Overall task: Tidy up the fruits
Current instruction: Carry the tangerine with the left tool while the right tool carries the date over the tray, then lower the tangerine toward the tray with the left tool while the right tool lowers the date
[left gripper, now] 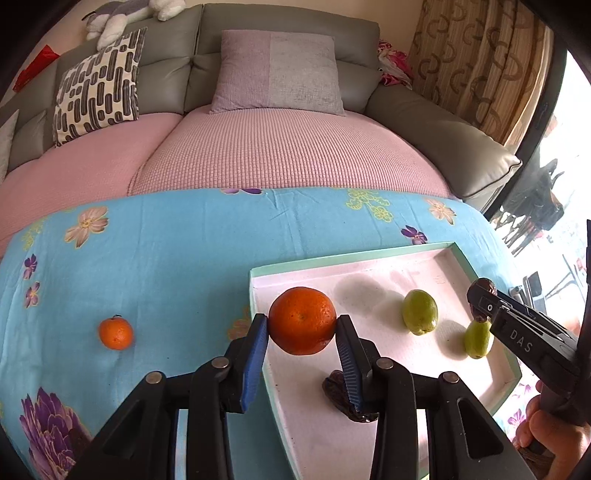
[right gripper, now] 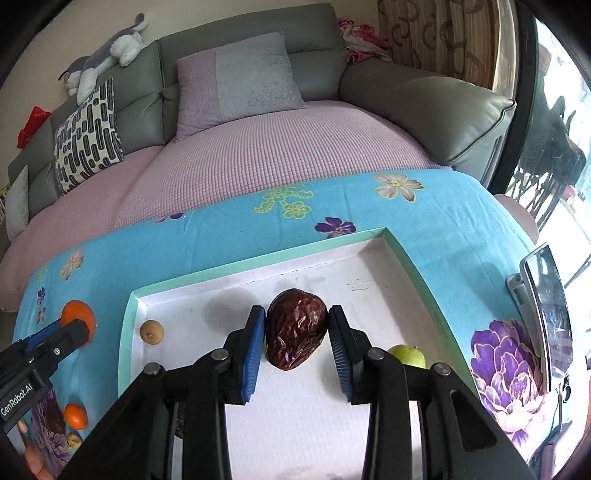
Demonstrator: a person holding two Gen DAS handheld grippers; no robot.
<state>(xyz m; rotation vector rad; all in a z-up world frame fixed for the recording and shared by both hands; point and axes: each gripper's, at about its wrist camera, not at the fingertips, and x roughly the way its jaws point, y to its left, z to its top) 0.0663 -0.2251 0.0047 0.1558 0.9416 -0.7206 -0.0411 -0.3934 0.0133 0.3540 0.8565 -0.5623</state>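
Note:
My left gripper (left gripper: pixel 302 326) is shut on a big orange (left gripper: pixel 302 314), held above the near left corner of the white tray with a teal rim (left gripper: pixel 351 254). In the tray lie two green fruits (left gripper: pixel 420 312) (left gripper: pixel 478 339) and a dark date (left gripper: pixel 334 387), partly hidden by my finger. My right gripper (right gripper: pixel 296 332) is shut on a wrinkled brown date (right gripper: pixel 295 325) over the tray (right gripper: pixel 258 263). From the left wrist view the right gripper (left gripper: pixel 480 301) hangs over the tray's right edge. A small orange (left gripper: pixel 115 333) rests on the cloth to the left.
A blue flowered cloth (left gripper: pixel 166 258) covers the table, with a grey sofa (left gripper: pixel 288 33) and cushions behind it. A small brown fruit (right gripper: pixel 151 331) lies in the tray's left corner. Another small orange (right gripper: pixel 75 416) sits outside the tray. A phone on a stand (right gripper: pixel 546 314) is at the right.

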